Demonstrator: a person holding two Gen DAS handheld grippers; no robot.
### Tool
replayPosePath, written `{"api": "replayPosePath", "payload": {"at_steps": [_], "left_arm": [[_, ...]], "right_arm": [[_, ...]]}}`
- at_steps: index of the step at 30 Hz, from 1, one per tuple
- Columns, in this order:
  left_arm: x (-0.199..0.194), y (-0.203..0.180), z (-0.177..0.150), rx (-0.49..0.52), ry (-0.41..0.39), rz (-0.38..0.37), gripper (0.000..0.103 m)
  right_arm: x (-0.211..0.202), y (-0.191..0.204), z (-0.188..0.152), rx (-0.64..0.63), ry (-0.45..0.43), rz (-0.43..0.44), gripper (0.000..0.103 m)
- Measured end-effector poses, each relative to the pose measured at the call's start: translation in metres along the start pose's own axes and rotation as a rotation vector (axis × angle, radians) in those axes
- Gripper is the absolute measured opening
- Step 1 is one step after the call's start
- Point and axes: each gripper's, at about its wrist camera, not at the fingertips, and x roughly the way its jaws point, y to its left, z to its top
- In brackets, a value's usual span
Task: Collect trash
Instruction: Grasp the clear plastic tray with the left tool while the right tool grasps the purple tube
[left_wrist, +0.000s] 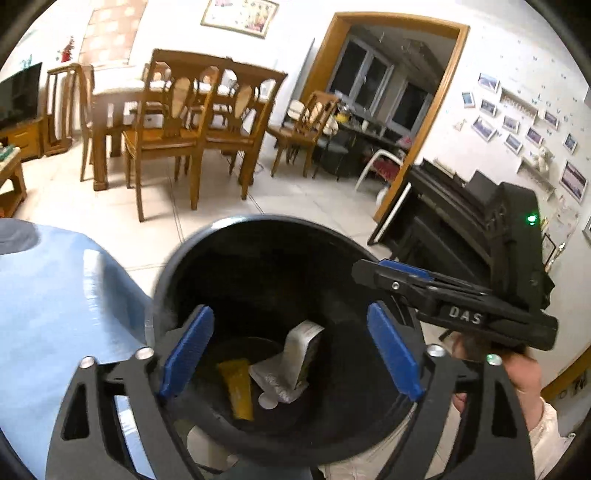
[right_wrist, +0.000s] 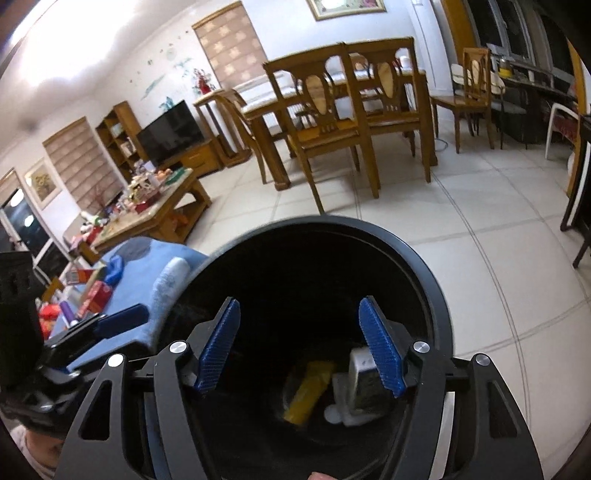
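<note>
L gripper (left_wrist: 291, 354) hung over the black bin (left_wrist: 236, 236), jaws wide apart, nothing btwn the blue pads (left_wrist: 188, 350). R gripper (right_wrist: 301, 347) was also over the bin, jaws apart & empty; in the L view it came in from the right edge, held by a hand (left_wrist: 517, 373). Trash lay at the bin's bottom: yellow packet (left_wrist: 236, 387) on the left, white wrapper (left_wrist: 295, 358) just beside it on the right, touching or nearly. Blue cloth (left_wrist: 55, 295) lay left of the bin, right up against its rim. Wooden chairs (left_wrist: 173, 129) & table stood well behind on the tiled floor.
</note>
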Motion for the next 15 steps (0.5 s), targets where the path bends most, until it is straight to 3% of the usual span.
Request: {"api": "replayPosePath", "payload": {"at_steps": [2,5,10,13,15], "left_arm": [[-0.023,0.006,-0.004,0.002,-0.04,0.036,0.095],[-0.059,0.022,-0.014,0.005,-0.076,0.155,0.097],[-0.11,0.055,-0.027,-0.047,-0.092,0.198,0.097],[-0.149,0.081,-0.043,-0.055,-0.114,0.29,0.098],[-0.177,0.105,-0.054,-0.073,-0.12,0.391,0.098]], "right_arm": [[-0.003,0.018,0.001,-0.021,-0.017,0.028,0.07],[-0.003,0.052,0.003,-0.062,-0.025,0.073,0.085],[0.012,0.129,-0.005,-0.15,0.031,0.231,0.093],[0.029,0.181,-0.011,-0.2,0.084,0.291,0.096],[0.041,0.213,-0.015,-0.233,0.119,0.328,0.096]]}}
